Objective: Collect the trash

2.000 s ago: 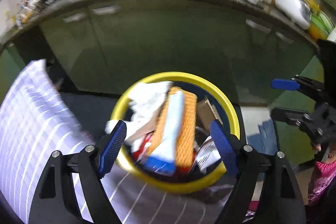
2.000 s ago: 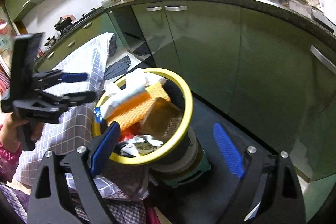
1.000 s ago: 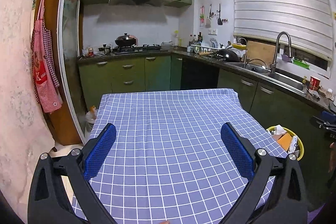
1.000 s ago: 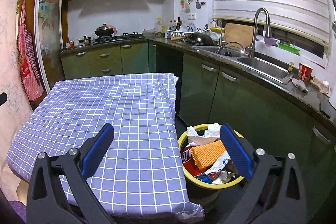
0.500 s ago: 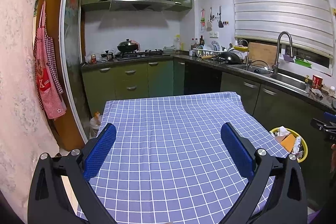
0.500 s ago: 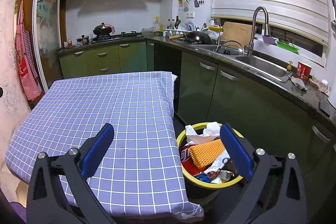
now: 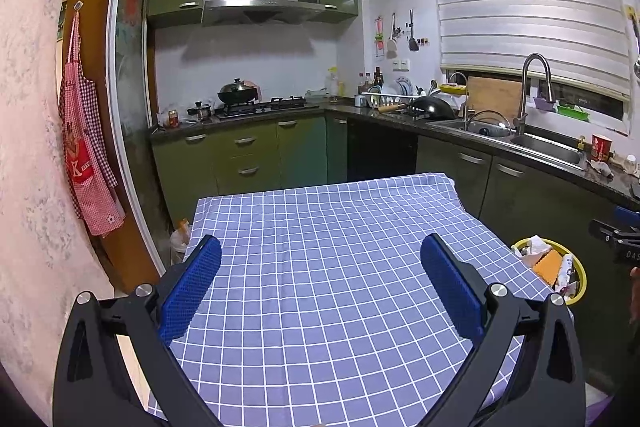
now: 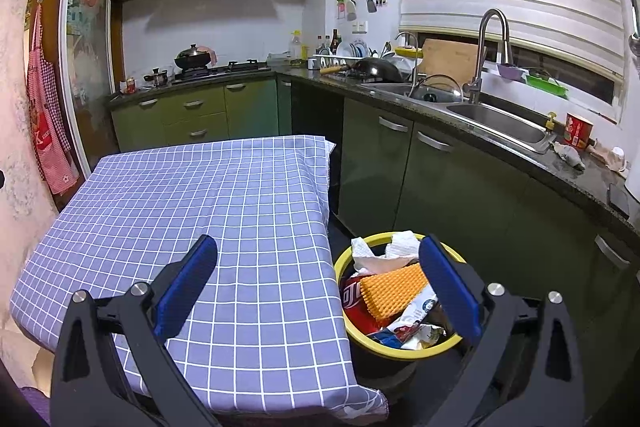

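Note:
A yellow-rimmed trash bin (image 8: 401,351) stands on the floor right of the table, filled with white paper (image 8: 374,254), an orange wrapper (image 8: 394,289), a red pack and other wrappers. It also shows at the right edge of the left wrist view (image 7: 582,283). My left gripper (image 7: 320,285) is open and empty above the blue checked tablecloth (image 7: 320,267). My right gripper (image 8: 318,281) is open and empty above the table's right edge, its right finger over the bin. No trash shows on the cloth.
Green cabinets and a dark counter with a sink (image 8: 496,125) run along the right and back walls. A stove with a wok (image 7: 236,95) is at the back. A red apron (image 7: 86,155) hangs at the left. The other gripper's tip (image 7: 618,231) shows at the right.
Two seconds ago both grippers were close over the bin. They have pulled back and up to face the table; over the last second the views have barely shifted.

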Available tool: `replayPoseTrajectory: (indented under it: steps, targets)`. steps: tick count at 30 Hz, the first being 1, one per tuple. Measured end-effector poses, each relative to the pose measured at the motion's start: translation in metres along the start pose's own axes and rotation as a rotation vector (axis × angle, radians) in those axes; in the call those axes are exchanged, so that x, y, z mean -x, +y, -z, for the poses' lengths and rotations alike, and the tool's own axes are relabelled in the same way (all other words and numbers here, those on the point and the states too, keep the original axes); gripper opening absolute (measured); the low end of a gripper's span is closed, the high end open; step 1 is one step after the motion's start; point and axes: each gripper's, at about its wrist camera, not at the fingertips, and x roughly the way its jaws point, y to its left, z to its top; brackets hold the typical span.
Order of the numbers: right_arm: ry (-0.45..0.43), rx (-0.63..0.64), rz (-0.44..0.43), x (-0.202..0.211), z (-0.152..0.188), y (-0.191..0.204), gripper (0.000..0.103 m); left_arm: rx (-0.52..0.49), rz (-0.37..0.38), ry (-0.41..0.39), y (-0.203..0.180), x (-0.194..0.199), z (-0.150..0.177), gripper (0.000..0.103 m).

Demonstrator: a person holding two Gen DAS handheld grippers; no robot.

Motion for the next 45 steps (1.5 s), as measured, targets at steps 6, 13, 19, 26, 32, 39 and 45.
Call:
replayPoseTrajectory:
  steps: [6, 13, 19, 26, 32, 39, 45]
  targets:
    - [0.002, 0.0, 0.001, -0.001, 0.0, 0.0, 0.096, -0.004, -0.005, 0.007, -0.001, -0.002, 0.0, 0.098]
    - [0.008, 0.0, 0.002, -0.004, 0.001, -0.002, 0.096, -0.012, -0.006, 0.019, -0.005, -0.006, 0.002, 0.098]
    - [0.008, -0.001, 0.003, -0.004, 0.001, -0.002, 0.096, -0.015, 0.01, 0.031, -0.008, -0.009, 0.003, 0.098]
    - [0.014, -0.005, 0.001, -0.008, 0.006, -0.003, 0.096, -0.021, 0.021, 0.043, -0.01, -0.013, 0.004, 0.098]
    - [0.018, -0.005, 0.001, -0.01, 0.006, -0.002, 0.096, -0.018, 0.02, 0.043, -0.009, -0.014, 0.006, 0.098]
    - [0.024, -0.003, -0.001, -0.014, 0.006, 0.0, 0.096, -0.013, 0.02, 0.053, -0.006, -0.019, 0.008, 0.098]
    - [0.029, 0.0, -0.007, -0.016, 0.008, 0.002, 0.096, -0.018, 0.019, 0.054, -0.007, -0.021, 0.009, 0.098]
